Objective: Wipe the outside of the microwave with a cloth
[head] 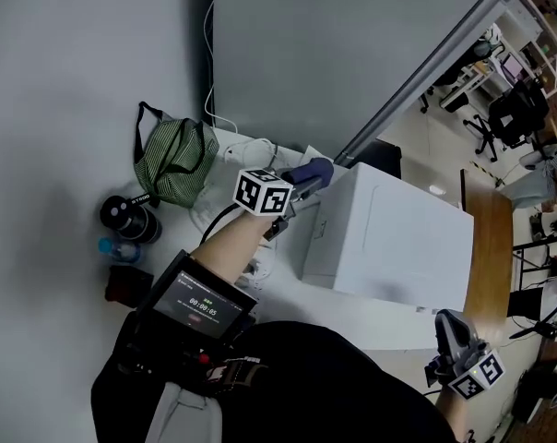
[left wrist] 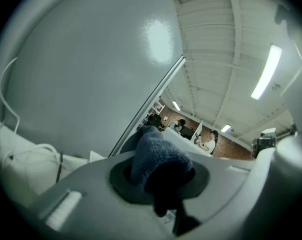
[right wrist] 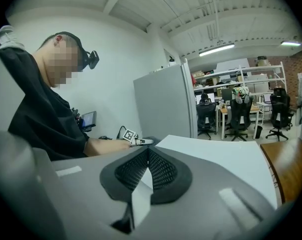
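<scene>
Now, left hand-held gripper [head: 302, 187]: my left-side feed shows its jaws clamped on a dark blue cloth [left wrist: 153, 154], which bulges out past the pads.
Cloth: from the head view I see it [head: 308, 173] bunched at the far left corner of the microwave [head: 389, 238], up by the top edge. I can't tell whether it is actually pressing on the casing.
Microwave: a white box standing on the white worktop [head: 352, 317], just in front of a grey partition panel [head: 334, 53]. Its flat top fills the middle of my right-side feed [right wrist: 216, 154].
Right hand-held gripper [head: 452, 330]: it is low at the near right of the microwave and apart from it. On its own camera [right wrist: 147, 169] the ribbed pads meet at the tips, with nothing between them.
Left of the microwave: a green striped bag [head: 172, 160] lies on the worktop, with a black round container [head: 126, 215] and a blue-capped bottle [head: 117, 247] just beside it. White cables [head: 246, 146] trail between the bag and the left hand-held gripper.
Near edge: a small screen [head: 200, 303] showing a timer sits by my operator's left forearm.
Background: a wooden table [head: 489, 247] and black office chairs [head: 514, 113] stand well apart, to the right.
</scene>
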Action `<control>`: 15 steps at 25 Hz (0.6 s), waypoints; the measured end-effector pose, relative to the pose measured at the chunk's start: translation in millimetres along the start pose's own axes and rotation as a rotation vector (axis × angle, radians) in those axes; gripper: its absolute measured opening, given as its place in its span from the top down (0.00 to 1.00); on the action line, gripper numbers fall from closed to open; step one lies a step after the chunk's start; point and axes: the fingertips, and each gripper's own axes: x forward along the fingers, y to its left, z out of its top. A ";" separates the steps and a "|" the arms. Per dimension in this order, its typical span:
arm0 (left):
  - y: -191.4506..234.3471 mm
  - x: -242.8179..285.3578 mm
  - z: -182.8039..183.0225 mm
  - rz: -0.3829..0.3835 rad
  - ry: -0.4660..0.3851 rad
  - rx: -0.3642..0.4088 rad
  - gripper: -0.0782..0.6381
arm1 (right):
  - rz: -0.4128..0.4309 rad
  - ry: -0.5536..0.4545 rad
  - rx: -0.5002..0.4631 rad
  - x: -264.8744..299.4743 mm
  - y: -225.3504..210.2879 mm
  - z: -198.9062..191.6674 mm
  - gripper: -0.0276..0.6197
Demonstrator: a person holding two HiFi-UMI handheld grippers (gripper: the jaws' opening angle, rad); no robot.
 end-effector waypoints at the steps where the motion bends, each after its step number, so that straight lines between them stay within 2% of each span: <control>1: -7.5 3.7 10.9 -0.013 -0.016 0.046 0.81 | -0.001 0.001 -0.001 -0.5 -2.9 0.5 0.95; 3: -14.1 14.7 28.0 0.007 -0.007 0.136 0.81 | -0.002 0.000 -0.005 -1.6 -8.9 2.5 0.95; 5: -14.9 30.3 29.7 0.029 0.038 0.178 0.81 | 0.000 -0.002 -0.006 -4.5 -14.0 3.0 0.95; 7: -23.8 45.1 25.7 -0.011 0.063 0.205 0.81 | 0.002 -0.003 -0.002 -7.7 -18.1 1.6 0.95; 10: -50.0 55.5 17.5 -0.105 0.103 0.310 0.81 | 0.004 -0.007 0.001 -13.2 -22.8 -1.2 0.95; 15: -76.8 37.6 -2.4 -0.177 0.196 0.415 0.81 | 0.032 -0.027 0.004 -20.1 -25.5 -4.4 0.95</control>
